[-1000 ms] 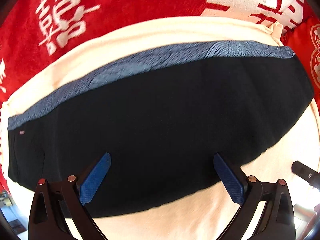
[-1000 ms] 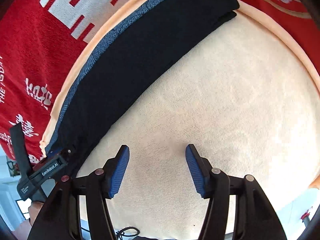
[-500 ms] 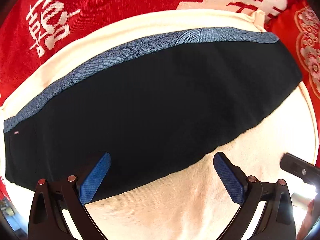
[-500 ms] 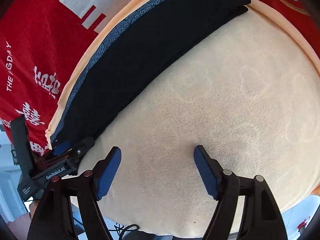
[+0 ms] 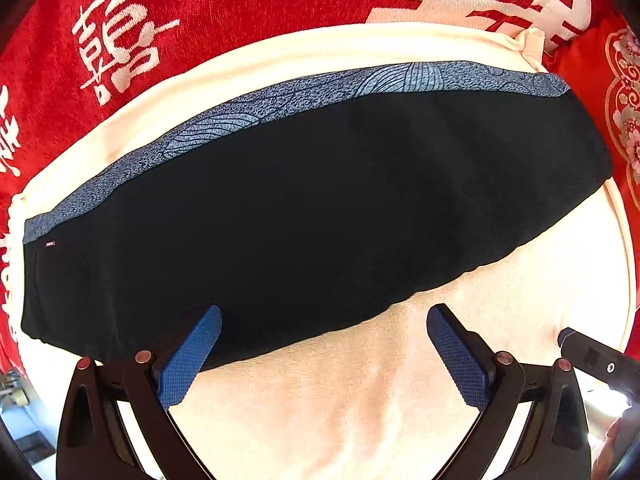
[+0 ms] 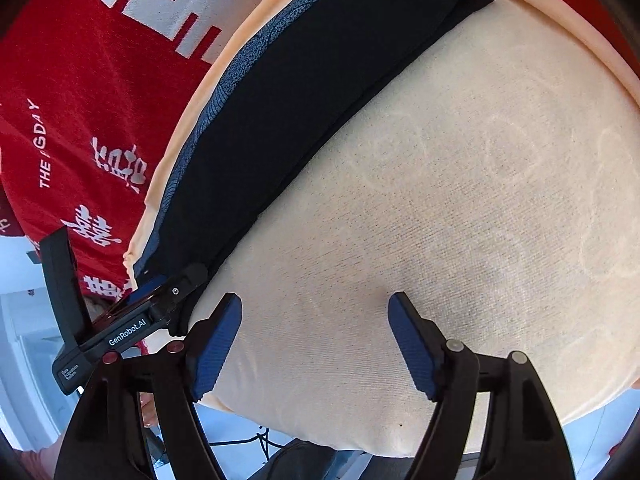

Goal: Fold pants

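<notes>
The black pants (image 5: 312, 208) lie folded lengthwise in a long band on a cream cloth (image 5: 360, 400), with a blue patterned stripe (image 5: 280, 100) along the far edge. My left gripper (image 5: 324, 320) is open and empty just above the pants' near edge. In the right wrist view the pants (image 6: 304, 104) run diagonally from top right to lower left. My right gripper (image 6: 316, 308) is open and empty over the bare cream cloth (image 6: 460, 200). The left gripper's body (image 6: 120, 332) shows at the pants' lower-left end.
A red blanket with white characters (image 5: 120, 48) lies beyond the cream cloth and shows at the left of the right wrist view (image 6: 80, 100). The cream cloth's near edge (image 6: 320, 440) drops off to the floor. The right gripper's body (image 5: 592, 356) shows at the far right.
My left gripper has pulled back toward me, so the pants' near edge now sits between its fingertips. My right gripper has opened wider and drawn back slightly.
</notes>
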Demonstrator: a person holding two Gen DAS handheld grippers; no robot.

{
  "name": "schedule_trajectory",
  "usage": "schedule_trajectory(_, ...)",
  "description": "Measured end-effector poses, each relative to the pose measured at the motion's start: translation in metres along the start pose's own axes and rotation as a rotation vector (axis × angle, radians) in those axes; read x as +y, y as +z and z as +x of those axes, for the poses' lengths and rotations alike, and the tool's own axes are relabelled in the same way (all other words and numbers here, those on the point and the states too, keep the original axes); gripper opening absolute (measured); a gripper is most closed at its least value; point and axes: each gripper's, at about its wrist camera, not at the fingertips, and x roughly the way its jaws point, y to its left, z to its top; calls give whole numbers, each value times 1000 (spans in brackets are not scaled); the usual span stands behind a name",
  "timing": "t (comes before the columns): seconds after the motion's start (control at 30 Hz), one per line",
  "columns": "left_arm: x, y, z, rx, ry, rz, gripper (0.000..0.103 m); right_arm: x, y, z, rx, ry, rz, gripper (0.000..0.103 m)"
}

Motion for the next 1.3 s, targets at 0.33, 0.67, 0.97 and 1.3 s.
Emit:
schedule_trajectory(0.33, -50, 14, -9, 6, 6, 1, 103, -13, 15, -20, -13, 63, 0, 79)
schedule_trajectory(0.67, -84, 32, -11, 6, 9, 30, 103, -22, 35, -32, -71, 64, 21, 79)
schedule_trajectory(0.97, -100, 57, -11, -10, 7, 38, 103, -35, 89, -42, -203, -79, 35, 73)
schedule_trajectory(1.3, -98, 76, -4, -42, 0, 31, 103, -21, 126, -43, -274, -151, -55, 7)
